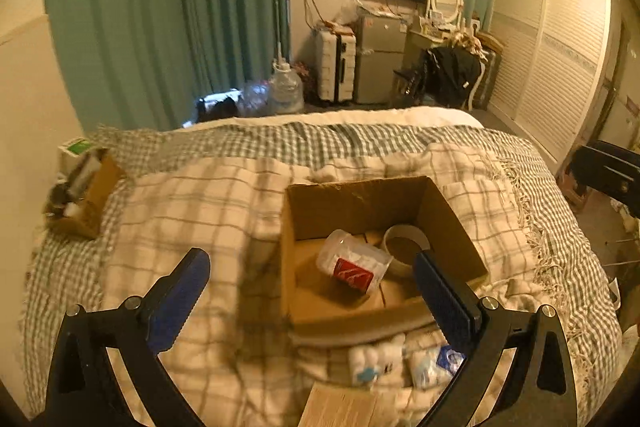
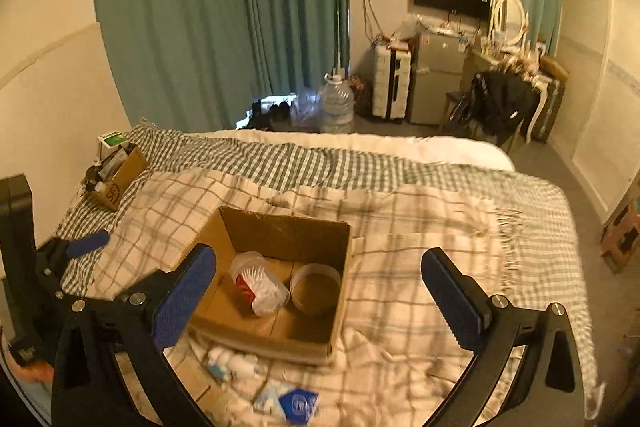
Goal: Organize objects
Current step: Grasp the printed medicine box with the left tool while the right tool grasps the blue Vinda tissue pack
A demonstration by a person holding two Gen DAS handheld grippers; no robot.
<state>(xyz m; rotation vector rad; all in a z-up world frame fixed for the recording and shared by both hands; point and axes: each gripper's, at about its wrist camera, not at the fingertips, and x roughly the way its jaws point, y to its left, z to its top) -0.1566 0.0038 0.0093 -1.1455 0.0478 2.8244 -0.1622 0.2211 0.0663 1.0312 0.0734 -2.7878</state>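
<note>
While both the left gripper [image 1: 312,291] and right gripper [image 2: 320,291] hang wide open and empty, the soft packets [image 1: 376,363] at six o'clock of the cardboard box [image 1: 452,219] could slip from a shallow pinch.

A bed [image 1: 248,195] carries everything here. It is covered by a cream blanket with a wide plaid pattern [image 1: 200,211] lying over a green-and-white checked throw [image 1: 280,143]. An open cardboard box [image 1: 372,203] sits on the plaid blanket near the middle. Just in front of the box lie two bags of cotton balls [image 1: 376,363] and a tan card [image 1: 340,407]. At the bed's far left corner rests a smaller cardboard box [image 1: 96,191] packed with items.
</note>
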